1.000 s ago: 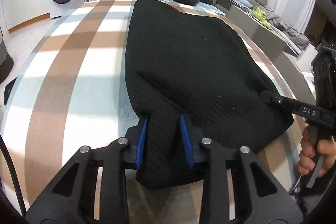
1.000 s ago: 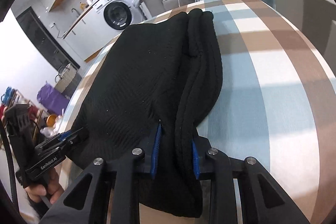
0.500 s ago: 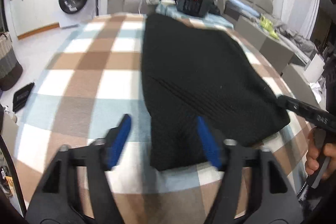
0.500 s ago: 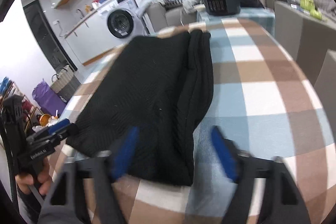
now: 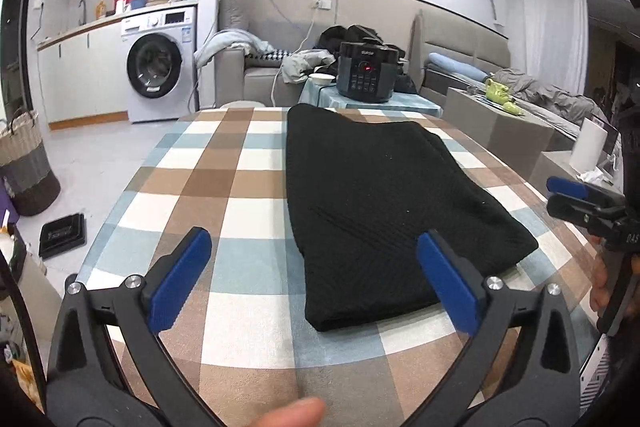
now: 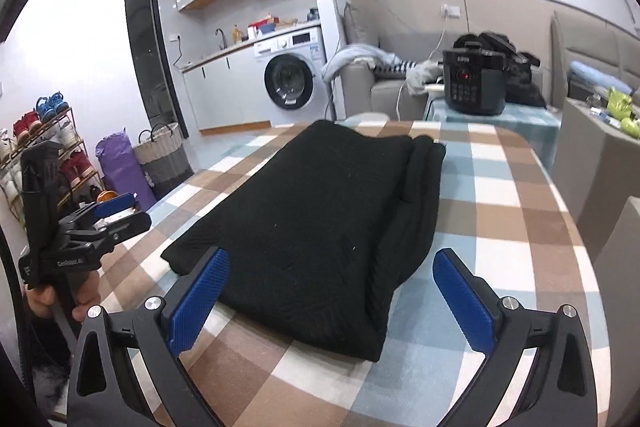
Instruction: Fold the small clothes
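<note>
1. Both claws just let go: left gripper (image 5: 316,285) & right gripper (image 6: 330,299) jaws have been opening, now wide, nothing between.
2. Black knit (image 5: 384,203) lies folded on checked table (image 5: 224,187).
3. Fold step looks done; next prob. another fold, needs fresh regrip at near edge.

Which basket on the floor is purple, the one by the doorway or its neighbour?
The tall purple bag-like bin, standing left of the woven cream-and-dark-grey basket in the right wrist view. The woven one has handles and two colour bands; the purple one is plain.
</note>
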A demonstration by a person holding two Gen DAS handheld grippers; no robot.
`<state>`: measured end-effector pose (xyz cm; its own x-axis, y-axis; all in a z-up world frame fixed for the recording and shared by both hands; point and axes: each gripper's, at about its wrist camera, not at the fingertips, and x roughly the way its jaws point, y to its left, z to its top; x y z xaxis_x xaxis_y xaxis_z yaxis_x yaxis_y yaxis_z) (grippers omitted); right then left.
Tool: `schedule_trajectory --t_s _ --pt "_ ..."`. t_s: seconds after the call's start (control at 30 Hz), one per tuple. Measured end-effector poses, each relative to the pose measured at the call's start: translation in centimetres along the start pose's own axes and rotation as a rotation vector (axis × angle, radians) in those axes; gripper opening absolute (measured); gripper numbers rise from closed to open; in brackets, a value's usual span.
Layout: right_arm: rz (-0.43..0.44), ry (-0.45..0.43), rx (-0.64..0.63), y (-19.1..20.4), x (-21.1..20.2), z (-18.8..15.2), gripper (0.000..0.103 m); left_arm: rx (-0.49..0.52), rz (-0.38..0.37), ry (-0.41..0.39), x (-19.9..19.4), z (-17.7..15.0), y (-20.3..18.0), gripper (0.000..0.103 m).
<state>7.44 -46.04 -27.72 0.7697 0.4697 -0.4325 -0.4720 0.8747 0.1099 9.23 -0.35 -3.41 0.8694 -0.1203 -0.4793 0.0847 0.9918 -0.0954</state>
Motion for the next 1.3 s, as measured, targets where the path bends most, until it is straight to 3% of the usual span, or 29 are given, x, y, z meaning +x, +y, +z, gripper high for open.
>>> schedule_trajectory --t_s 1.3 --pt "0.036 -0.114 -0.001 -0.3 -0.9 -1.9 0.103 -0.011 -0.011 -0.014 -0.4 -1.1 -0.5 0.102"
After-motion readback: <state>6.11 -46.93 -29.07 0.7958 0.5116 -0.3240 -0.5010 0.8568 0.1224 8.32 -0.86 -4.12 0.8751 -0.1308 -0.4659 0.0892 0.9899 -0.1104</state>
